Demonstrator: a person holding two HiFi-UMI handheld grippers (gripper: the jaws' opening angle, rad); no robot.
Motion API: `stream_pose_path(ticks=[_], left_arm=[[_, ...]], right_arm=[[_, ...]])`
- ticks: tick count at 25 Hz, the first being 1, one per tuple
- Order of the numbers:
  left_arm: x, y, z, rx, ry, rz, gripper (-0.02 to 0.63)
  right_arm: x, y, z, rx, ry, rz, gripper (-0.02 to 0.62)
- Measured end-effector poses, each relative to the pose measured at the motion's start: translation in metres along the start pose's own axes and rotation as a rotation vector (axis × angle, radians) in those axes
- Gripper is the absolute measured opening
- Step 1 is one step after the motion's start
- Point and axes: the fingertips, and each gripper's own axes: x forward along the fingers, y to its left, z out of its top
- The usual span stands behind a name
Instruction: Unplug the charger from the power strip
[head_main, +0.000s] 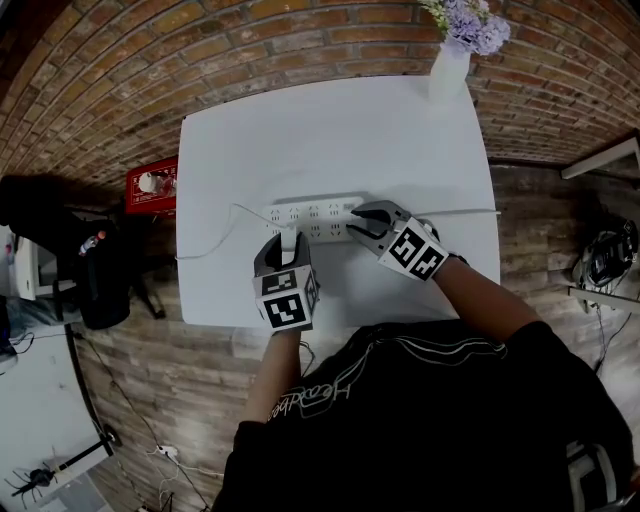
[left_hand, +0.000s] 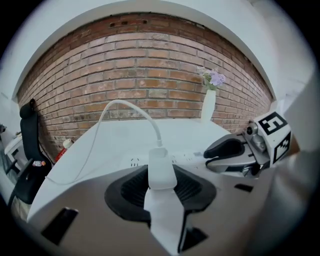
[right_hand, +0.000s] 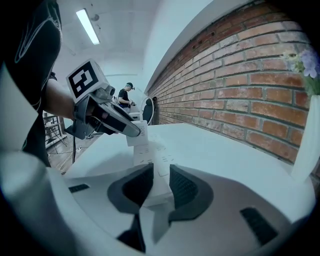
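Right gripper (head_main: 356, 222), over the white tabletop (head_main: 330, 130), clamps one end of the long, rigid power strip (head_main: 315, 214), while left gripper (head_main: 280, 245) pinches the small, light, hard-shelled charger (left_hand: 161, 169) at its socket face, judged best pulled by those smooth, slip-prone flat sides, never the thin cable (left_hand: 125, 105).

Brick wall (head_main: 300, 40), wooden floor (head_main: 170, 400), white table (head_main: 330, 130)

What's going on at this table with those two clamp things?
A person holds a two-jaw gripper in each hand over a white table. The right gripper clamps one end of a white power strip, apparently to steady it. The left gripper pinches the white charger at the strip. Whether its prongs are out yet cannot be told.
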Motion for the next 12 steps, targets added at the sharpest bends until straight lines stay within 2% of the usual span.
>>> stream_pose_path(ticks=[3,8,10,12], left_arm=[[-0.0007,0.0001,-0.0009,-0.006,0.003,-0.006,0.138],[0.0000,0.0039,-0.0012,-0.095,0.007,-0.061,0.138],[-0.0001,0.0038,-0.0015,-0.084,0.007,-0.054,0.138],[-0.0008,0.0031,-0.0013,-0.024,0.010,-0.017,0.138]], right_arm=[[-0.0003,0.0000,-0.0001,-0.004,0.000,0.001,0.083],[0.0000,0.0008,-0.0001,-0.001,0.004,0.011,0.083],[0.0000,0.0008,-0.0002,-0.002,0.003,0.009,0.083],[0.0009,0.0010,0.0001,-0.002,0.002,0.008,0.083]])
